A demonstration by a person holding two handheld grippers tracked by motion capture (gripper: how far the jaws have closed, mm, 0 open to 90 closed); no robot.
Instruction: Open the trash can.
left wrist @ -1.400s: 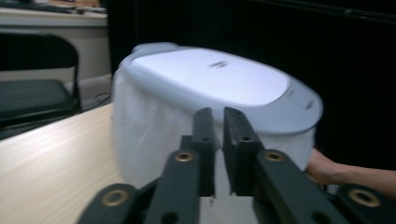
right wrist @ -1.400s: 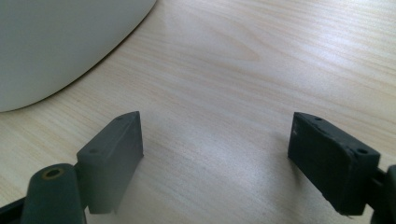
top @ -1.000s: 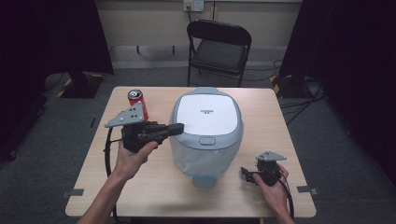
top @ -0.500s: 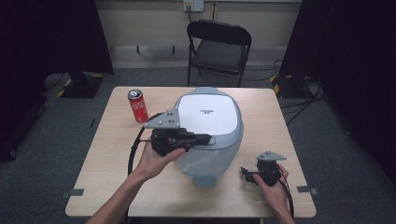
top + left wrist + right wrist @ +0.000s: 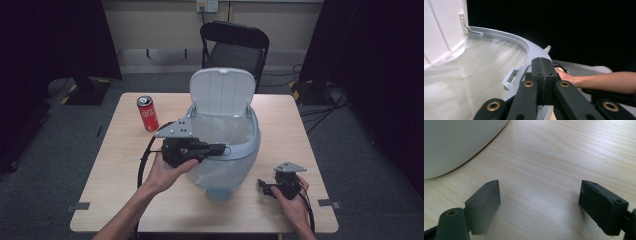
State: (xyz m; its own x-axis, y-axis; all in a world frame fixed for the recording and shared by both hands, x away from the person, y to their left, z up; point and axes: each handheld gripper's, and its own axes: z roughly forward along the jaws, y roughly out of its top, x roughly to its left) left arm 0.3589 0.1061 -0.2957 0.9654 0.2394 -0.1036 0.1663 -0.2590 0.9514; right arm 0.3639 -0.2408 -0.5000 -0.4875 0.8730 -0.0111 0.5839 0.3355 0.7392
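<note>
Now sprung upright from flat half a second before, bin lid [image 5: 220,92] at mid-table, exposing the liner; left gripper [image 5: 223,148] closed, empty, at the rim; right gripper [image 5: 263,186] wide open, idle.

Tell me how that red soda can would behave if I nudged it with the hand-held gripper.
The red soda can stands upright, tall and narrow, so a high push would probably tip it. Being round, it would then likely roll across the table. Whether it is full cannot be told, so its weight is uncertain.
</note>
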